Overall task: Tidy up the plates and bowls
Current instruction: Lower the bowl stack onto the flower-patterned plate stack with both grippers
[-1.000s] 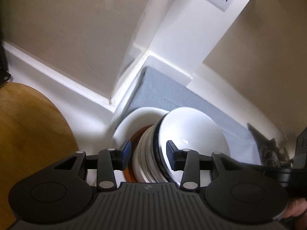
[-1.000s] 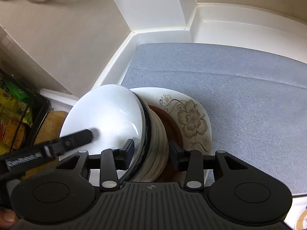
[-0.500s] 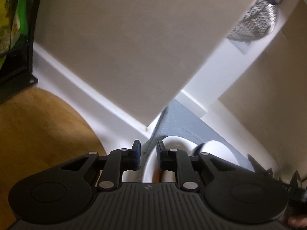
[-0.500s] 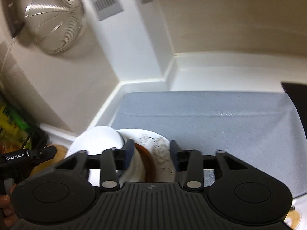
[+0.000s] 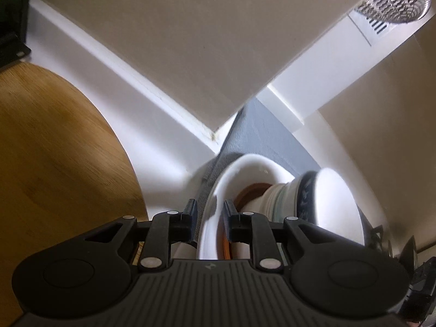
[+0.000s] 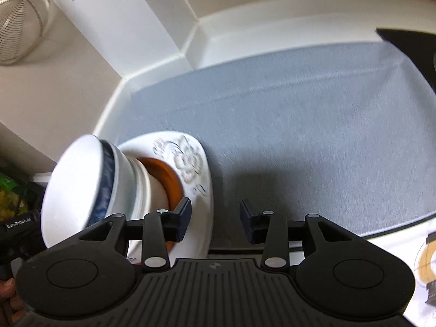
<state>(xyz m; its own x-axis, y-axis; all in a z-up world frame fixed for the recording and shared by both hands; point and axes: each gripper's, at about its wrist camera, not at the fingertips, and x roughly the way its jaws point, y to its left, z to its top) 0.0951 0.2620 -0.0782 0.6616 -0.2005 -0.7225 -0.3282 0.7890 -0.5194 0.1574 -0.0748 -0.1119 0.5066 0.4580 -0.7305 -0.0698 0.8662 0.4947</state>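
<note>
Straddling the plate rim, left claw clamps; right claw apart beside open mat.

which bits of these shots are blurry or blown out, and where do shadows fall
Left wrist view: the top bowl's inside is blown out to flat white, and the wooden board is smeared by motion. Right wrist view: the bowl stack and the flowered plate are motion-blurred, their pattern washed pale; a dark shadow lies on the grey mat just ahead of the right hand-held gripper.

Probably a home kitchen: white countertop, hanging wire strainer, wooden cutting board
</note>
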